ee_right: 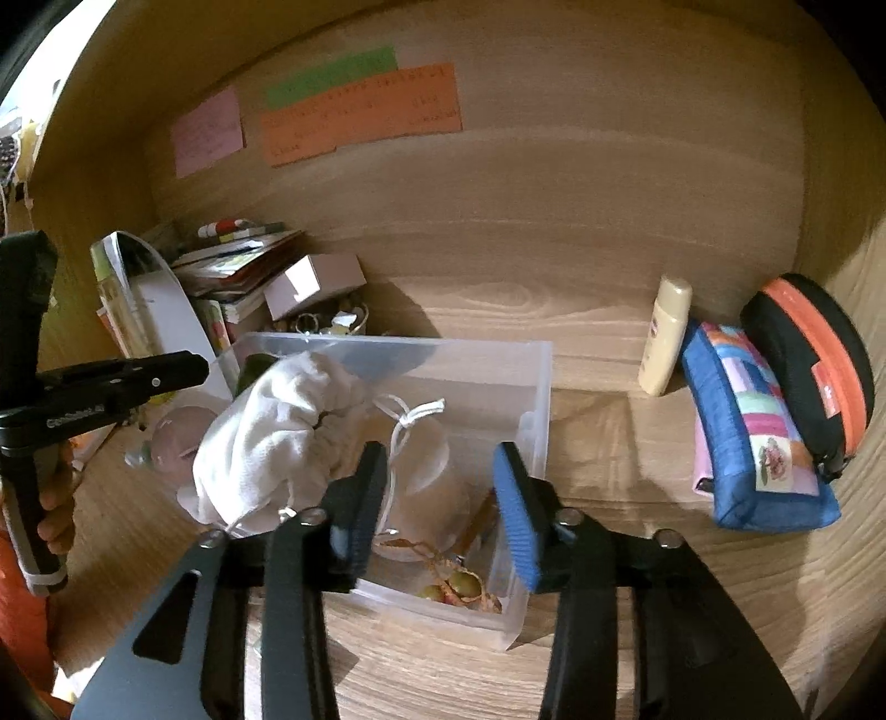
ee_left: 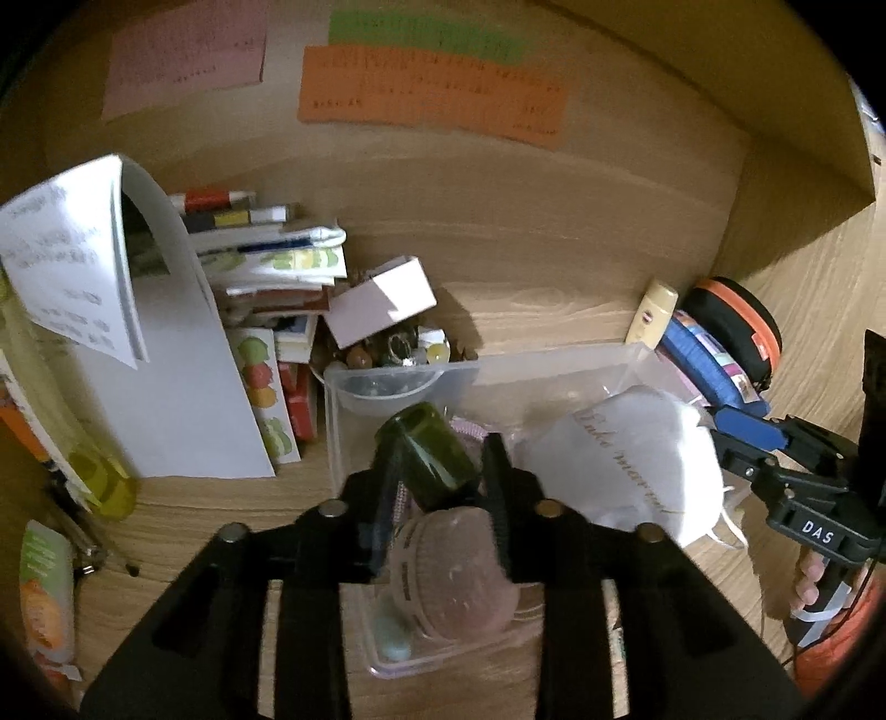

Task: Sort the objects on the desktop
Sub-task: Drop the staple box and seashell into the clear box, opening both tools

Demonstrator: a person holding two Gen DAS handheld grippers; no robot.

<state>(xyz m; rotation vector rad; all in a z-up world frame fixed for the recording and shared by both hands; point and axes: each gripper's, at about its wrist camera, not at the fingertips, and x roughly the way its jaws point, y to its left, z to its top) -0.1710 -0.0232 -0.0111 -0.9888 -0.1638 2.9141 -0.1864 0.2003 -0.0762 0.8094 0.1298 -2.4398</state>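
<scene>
Low in the left wrist frame, the left tool point(ee_left: 440, 487) is clenched on a dark green bottle point(ee_left: 426, 457) over the clear bin point(ee_left: 554, 363); its long axis tilts toward upper left. Beside it, the right tool point(ee_right: 440, 487) hangs released above the bin on the counter point(ee_right: 609, 387).

Black tool point(ee_right: 440, 498), blue ribbed pads point(ee_right: 518, 515), silver screws, perhaps "DAS" label.

- A light wood-grain desk point(ee_right: 609, 653) met a matching back panel point(ee_right: 554, 194).
- Pink point(ee_left: 185, 58), green point(ee_left: 426, 33) and orange point(ee_left: 432, 94) paper notes (print illegible) were stuck there.
- Lighting was dim and warm.
</scene>
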